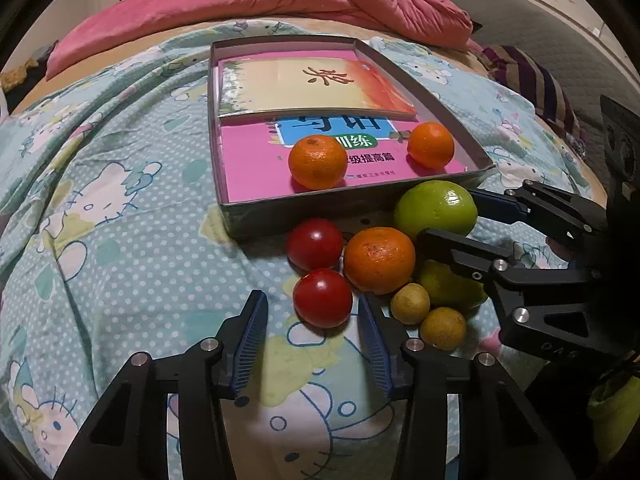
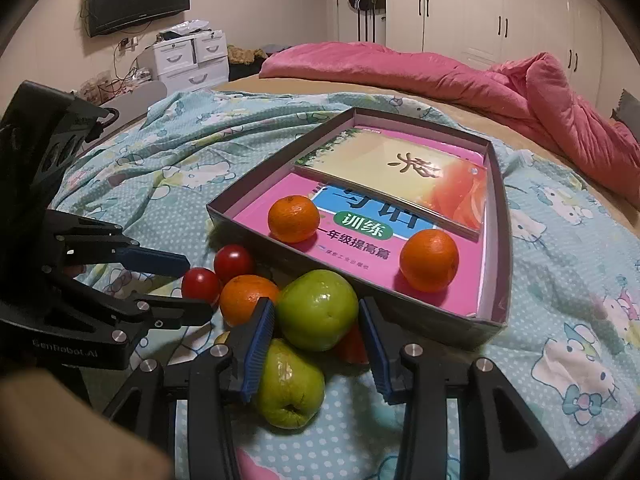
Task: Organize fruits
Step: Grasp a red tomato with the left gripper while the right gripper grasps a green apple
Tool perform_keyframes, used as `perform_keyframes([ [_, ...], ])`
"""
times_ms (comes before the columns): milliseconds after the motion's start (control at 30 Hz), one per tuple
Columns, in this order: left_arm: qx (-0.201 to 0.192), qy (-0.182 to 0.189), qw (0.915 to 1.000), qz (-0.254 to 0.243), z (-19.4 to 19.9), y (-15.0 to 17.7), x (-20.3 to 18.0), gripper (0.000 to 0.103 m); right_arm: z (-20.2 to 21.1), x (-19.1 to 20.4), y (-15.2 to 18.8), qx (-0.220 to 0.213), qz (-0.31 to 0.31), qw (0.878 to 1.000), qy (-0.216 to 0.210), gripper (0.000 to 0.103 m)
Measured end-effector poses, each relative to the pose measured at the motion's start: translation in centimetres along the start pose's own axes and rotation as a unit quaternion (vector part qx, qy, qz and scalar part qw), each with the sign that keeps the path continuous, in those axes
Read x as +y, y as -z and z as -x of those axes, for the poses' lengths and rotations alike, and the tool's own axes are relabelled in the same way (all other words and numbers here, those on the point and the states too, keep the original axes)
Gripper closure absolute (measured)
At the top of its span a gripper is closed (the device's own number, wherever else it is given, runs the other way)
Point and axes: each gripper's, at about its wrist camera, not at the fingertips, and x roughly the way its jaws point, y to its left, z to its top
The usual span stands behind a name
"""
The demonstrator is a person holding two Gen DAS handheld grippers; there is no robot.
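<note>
The right gripper has its fingers either side of a green apple.

Left gripper angled steeply down, jaws partly apart with nothing pressed between the blue pads; right fingertip sits just beside a fruit, contact unclear. Right gripper also tilted down, jaws partly apart, blue pads either side of a fruit, left pad looks touching, right pad shows a small gap. The two grippers sit close, side by side, each visible in the other's view. No hands visible.
</note>
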Motion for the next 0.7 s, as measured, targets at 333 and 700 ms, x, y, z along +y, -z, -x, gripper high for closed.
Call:
perform_keyframes([
  [333,-0.002,-0.008,1.0000,-0.003,-0.5,-0.3,-0.3,0.072,-0.4,-0.1,-0.1,-0.003,-0.016,1.000,-0.008,0.059],
  [700,-0.041,0.018,0.9989,0.014,2.0,-0.8,0.0,0.073,2.0,-0.9,-0.2,-0.035,-0.047,0.998,-0.033,0.059],
])
